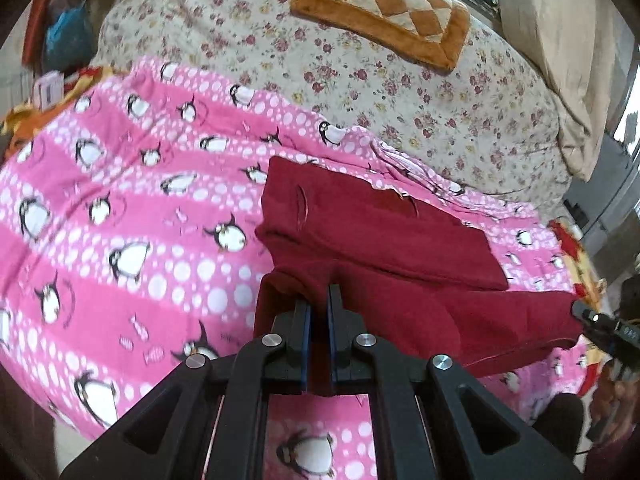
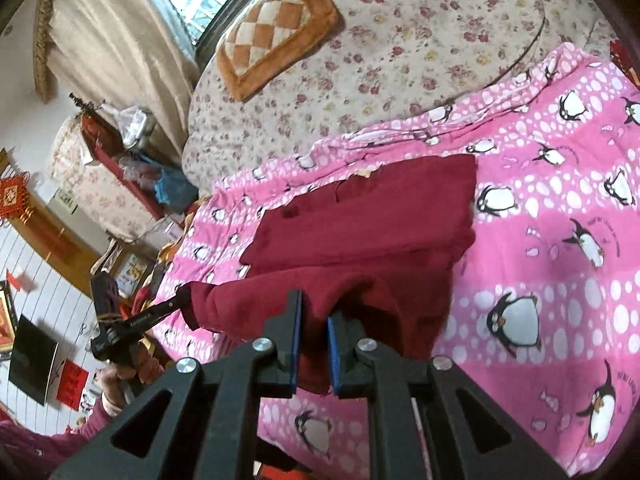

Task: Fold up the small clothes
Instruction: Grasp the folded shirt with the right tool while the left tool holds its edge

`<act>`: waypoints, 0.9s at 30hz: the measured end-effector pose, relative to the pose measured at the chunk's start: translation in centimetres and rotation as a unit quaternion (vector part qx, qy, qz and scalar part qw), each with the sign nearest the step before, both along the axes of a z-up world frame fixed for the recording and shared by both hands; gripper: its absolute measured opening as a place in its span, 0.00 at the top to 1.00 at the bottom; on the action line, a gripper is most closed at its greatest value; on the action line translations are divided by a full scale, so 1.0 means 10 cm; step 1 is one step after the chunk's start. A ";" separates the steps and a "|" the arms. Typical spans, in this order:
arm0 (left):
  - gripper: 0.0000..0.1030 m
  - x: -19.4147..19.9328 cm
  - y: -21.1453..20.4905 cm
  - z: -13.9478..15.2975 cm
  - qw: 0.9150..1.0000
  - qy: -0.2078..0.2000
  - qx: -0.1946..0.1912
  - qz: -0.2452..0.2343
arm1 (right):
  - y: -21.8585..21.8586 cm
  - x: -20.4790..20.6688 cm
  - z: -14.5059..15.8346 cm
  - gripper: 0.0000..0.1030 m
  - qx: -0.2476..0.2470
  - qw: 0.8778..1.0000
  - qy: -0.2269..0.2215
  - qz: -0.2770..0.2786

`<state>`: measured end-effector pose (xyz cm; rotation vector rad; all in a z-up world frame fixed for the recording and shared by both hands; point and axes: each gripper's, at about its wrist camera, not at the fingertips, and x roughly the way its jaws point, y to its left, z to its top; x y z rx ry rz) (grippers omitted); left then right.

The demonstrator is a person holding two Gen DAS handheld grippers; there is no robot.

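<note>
With my left hand-held gripper (image 1: 319,312) and right hand-held gripper (image 2: 315,316) each pinching the near edge of the red garment (image 1: 376,232) on the penguin blanket (image 1: 120,208), I should lift evenly and lay that edge squarely over the far half.

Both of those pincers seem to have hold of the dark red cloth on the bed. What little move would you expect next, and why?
Probably carry the lifted near edge forward over the part lying flat. The left gripper and right gripper are each shut on that edge of the dark red garment, raised off the pink penguin blanket, so laying it down would complete a fold.
</note>
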<state>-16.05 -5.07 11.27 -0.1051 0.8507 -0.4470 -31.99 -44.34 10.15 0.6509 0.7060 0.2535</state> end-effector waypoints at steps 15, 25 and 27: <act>1.00 0.39 -0.37 0.07 0.999 -0.031 0.034 -0.004 | -0.28 0.50 -0.06 0.89 -0.030 0.999 0.010 -0.041; 1.00 1.08 -0.62 0.02 1.000 -0.003 0.021 0.007 | -0.47 1.10 -0.05 0.89 -0.066 0.995 0.016 -0.070; 1.00 1.23 -0.72 -0.03 1.000 0.001 0.028 0.007 | -0.52 1.22 -0.09 0.89 -0.066 0.995 0.022 -0.074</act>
